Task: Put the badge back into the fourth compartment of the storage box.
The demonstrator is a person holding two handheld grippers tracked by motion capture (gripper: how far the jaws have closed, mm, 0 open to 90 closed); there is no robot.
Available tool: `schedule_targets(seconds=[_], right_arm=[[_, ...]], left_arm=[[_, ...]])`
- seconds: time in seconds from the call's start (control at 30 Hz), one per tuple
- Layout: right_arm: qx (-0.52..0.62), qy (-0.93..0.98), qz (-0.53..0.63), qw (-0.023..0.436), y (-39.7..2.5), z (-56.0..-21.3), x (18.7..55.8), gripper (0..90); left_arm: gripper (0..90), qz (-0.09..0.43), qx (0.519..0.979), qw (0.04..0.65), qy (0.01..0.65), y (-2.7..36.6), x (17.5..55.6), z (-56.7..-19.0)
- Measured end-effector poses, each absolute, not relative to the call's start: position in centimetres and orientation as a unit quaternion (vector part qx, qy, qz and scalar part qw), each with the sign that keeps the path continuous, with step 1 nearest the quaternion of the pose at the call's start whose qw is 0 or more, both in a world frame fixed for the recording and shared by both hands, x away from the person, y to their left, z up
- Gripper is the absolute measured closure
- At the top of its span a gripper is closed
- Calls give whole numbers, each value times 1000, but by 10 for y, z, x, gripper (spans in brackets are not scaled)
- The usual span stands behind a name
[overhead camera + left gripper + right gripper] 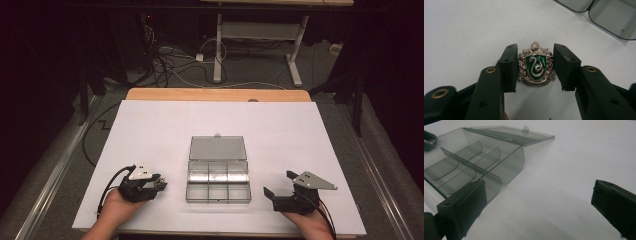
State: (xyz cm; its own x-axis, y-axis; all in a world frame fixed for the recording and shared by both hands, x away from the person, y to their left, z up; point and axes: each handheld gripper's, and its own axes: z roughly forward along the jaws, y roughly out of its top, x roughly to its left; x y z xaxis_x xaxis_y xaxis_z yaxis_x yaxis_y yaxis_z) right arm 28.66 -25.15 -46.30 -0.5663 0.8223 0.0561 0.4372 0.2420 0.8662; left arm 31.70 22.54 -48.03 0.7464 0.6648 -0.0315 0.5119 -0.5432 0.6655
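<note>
The left hand-held gripper (535, 65) holds a small metal crest badge (536, 64) between its two black jaws. The badge is a silver-coloured shield with a green enamel field and a coiled silver snake in the middle, topped by ornate scrollwork. In the left gripper view, both jaws press against the badge's side edges, one on each side, so the jaws stand only as far apart as the badge is wide. The badge faces the camera, upright between the jaw tips, above the white sheet (469, 30) that covers the bench.

In the high view, the left hand-held gripper (161, 184) sits at the near left of the white sheet (150, 125), held in the person's left hand (116, 204), just to the left of a clear plastic compartment box (218, 182). The box lies at the middle of the sheet, its lid (218, 148) folded open and flat on the far side, its six compartments in two rows of three.

The right hand-held gripper (278, 184) rests at the near right, near the box's right side, with its jaws spread wide and nothing between them. In the right gripper view the compartment box (474, 162) lies to the left beyond the jaws, apart from them.
</note>
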Motion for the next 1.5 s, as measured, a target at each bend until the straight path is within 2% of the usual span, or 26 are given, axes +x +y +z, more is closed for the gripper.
schedule_targets(seconds=[0.8, 1.5], right_arm=[[408, 762, 458, 208, -244, -463, 296, 1], [414, 767, 434, 227, -250, -467, 297, 1]], left_arm=[[552, 115, 862, 351, 346, 229, 310, -481], [552, 104, 861, 368, 336, 226, 310, -476]])
